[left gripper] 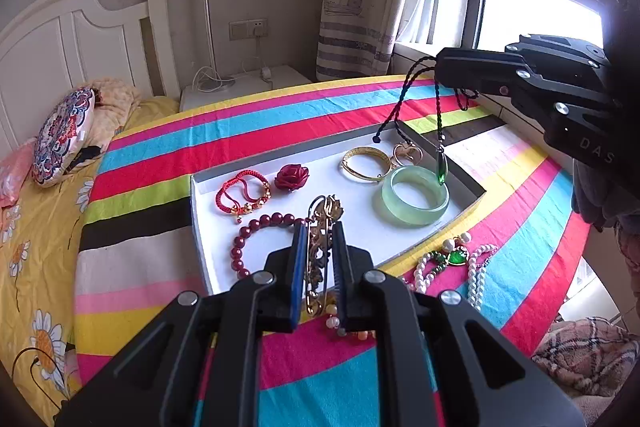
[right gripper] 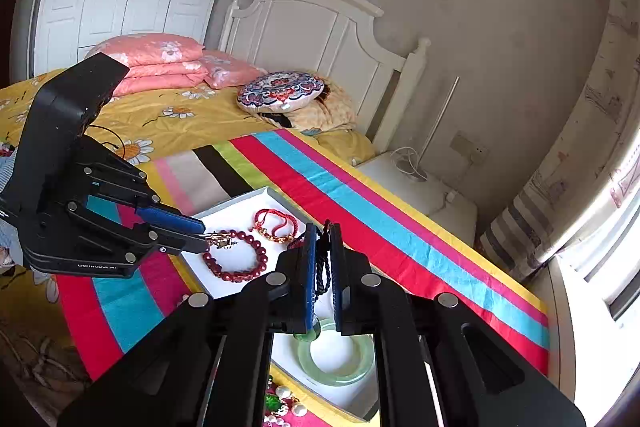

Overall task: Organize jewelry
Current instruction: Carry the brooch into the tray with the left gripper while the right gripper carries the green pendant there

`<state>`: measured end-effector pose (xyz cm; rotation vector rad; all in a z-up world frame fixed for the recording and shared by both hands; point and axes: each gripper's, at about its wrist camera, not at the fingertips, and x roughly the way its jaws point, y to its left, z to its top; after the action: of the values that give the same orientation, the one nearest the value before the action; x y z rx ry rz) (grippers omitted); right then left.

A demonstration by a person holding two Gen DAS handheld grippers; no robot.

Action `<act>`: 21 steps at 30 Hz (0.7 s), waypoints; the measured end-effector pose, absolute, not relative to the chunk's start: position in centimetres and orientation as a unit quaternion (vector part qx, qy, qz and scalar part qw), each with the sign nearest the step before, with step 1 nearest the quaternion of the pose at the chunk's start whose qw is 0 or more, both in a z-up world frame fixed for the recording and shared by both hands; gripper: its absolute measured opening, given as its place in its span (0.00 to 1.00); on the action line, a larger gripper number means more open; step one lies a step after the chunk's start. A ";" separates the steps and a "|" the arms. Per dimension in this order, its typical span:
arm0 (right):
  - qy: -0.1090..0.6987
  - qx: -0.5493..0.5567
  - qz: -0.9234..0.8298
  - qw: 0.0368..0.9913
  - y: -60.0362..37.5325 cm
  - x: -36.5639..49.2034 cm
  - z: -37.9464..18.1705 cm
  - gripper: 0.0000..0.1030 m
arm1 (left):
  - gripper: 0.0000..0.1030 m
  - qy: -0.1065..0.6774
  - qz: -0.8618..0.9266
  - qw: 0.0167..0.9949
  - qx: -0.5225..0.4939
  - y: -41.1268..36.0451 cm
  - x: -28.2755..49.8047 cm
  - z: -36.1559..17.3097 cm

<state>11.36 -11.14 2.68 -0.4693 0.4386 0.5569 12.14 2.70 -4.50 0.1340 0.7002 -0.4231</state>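
- Left wrist view: left tool pinches a gold brooch pin over the near edge of the white tray. Right tool, far right, pinches a dark cord; its green pendant hangs over the jade bangle.
- Right wrist view: right tool clamped on the cord; left tool holds the pin above the red bead bracelet in the tray. Pearl necklace lies on the striped surface outside, near side.

your left gripper's fingers cover the lower half of the gold brooch and the 4 o'clock arc of the dark red bead bracelet. in the right wrist view, your right gripper hides the 10 o'clock part of the jade bangle, and the pearl necklace is cut off at 6 o'clock. the lettering on the left gripper body is too blurred to read.
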 end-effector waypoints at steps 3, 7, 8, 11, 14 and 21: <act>0.223 -0.225 0.260 0.912 -11.6 12.6 2.0 0.07 | 0.12 0.351 -0.213 0.910 0.061 1.6 13.7 -5.4; 0.238 -0.214 0.251 0.914 -12.0 14.4 1.1 0.07 | 0.12 0.364 -0.219 0.904 0.056 0.0 15.6 -6.7; 0.241 -0.212 0.250 0.913 -11.9 14.9 0.8 0.07 | 0.12 0.367 -0.218 0.903 0.055 -0.3 16.0 -7.0; 0.254 -0.206 0.246 0.912 -11.5 16.4 0.0 0.07 | 0.12 0.375 -0.216 0.900 0.053 -1.3 17.3 -7.9; 0.266 -0.201 0.249 0.909 -10.9 17.6 -0.8 0.07 | 0.12 0.387 -0.217 0.895 0.044 -1.9 18.3 -8.9; 0.291 -0.190 0.239 0.907 -9.9 20.2 -2.4 0.07 | 0.12 0.400 -0.212 0.891 0.038 -2.1 19.4 -10.1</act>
<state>20.17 -9.87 -2.39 -0.3915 0.5999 0.4935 19.44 -2.14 -10.13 0.0785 0.8305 -0.4410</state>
